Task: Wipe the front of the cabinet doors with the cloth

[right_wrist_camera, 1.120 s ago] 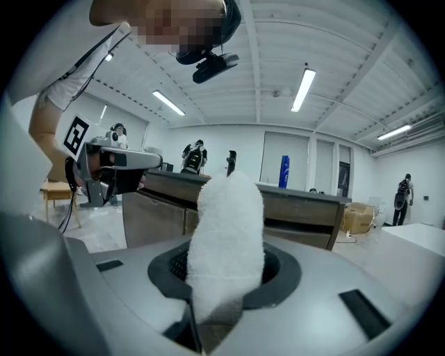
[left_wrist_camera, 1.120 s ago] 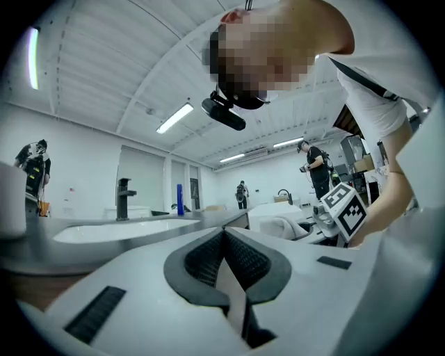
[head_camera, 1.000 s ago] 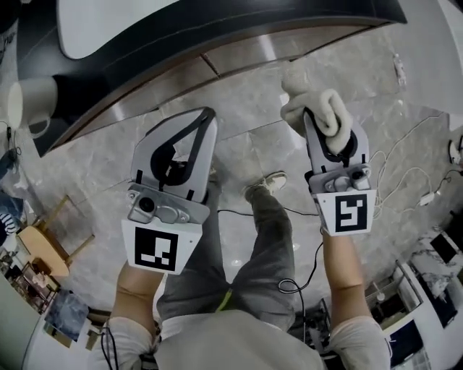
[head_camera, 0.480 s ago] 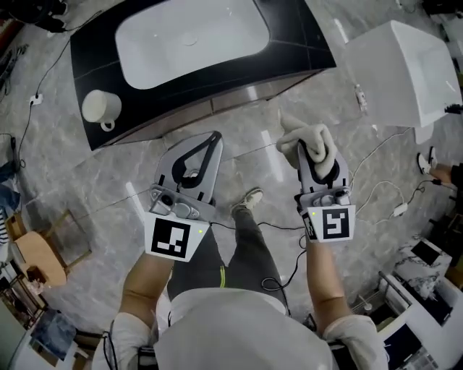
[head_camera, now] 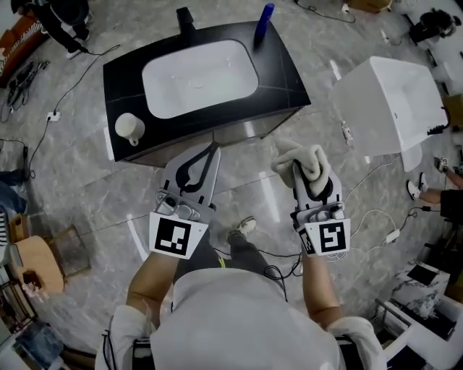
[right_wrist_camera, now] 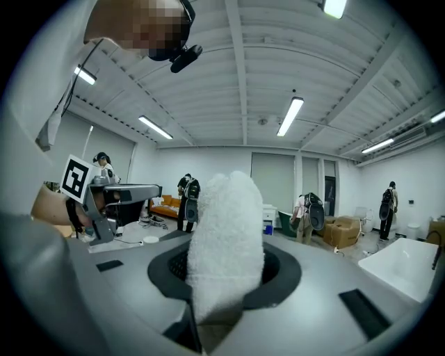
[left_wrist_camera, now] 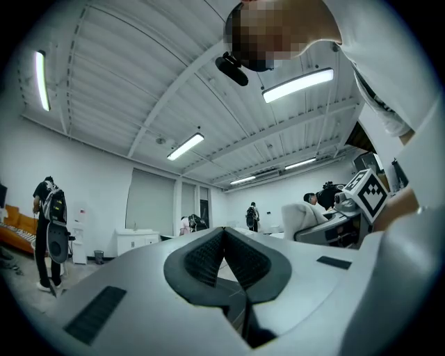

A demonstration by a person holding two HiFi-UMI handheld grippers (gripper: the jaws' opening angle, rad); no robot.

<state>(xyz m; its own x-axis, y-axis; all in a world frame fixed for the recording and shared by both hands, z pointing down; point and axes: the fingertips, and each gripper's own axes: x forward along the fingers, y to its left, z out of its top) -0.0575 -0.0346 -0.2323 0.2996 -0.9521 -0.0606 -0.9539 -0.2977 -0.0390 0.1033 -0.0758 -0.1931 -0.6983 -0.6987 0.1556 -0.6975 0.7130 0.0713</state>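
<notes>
Since 1 second ago the head view has pulled back and the cabinet (head_camera: 242, 133) has dropped farther from both tools, so its whole black counter (head_camera: 283, 72) now shows, with the white basin (head_camera: 199, 76) sunk in it. Both hand-held grippers are held up over the marble floor (head_camera: 87, 195), apart from the cabinet's front.

The right hand-held gripper (head_camera: 304, 177) is clenched on the cloth (head_camera: 300, 160), a fluffy white wad that bulges up out of its 2 jaws; the right gripper view shows the cloth (right_wrist_camera: 226, 236) filling the gap between them. The left hand-held gripper (head_camera: 213, 148) carries nothing: in the left gripper view its 2 ribbed pads (left_wrist_camera: 208, 257) meet at the tips.

On the counter's left front corner stands a white mug (head_camera: 130, 128). A blue bottle (head_camera: 265, 22) stands at the back edge, right of a black faucet (head_camera: 185, 18). A white box-shaped tub (head_camera: 391, 101) sits on the floor to the cabinet's right. The person's shoe (head_camera: 244, 226) shows between the 2 forearms.
</notes>
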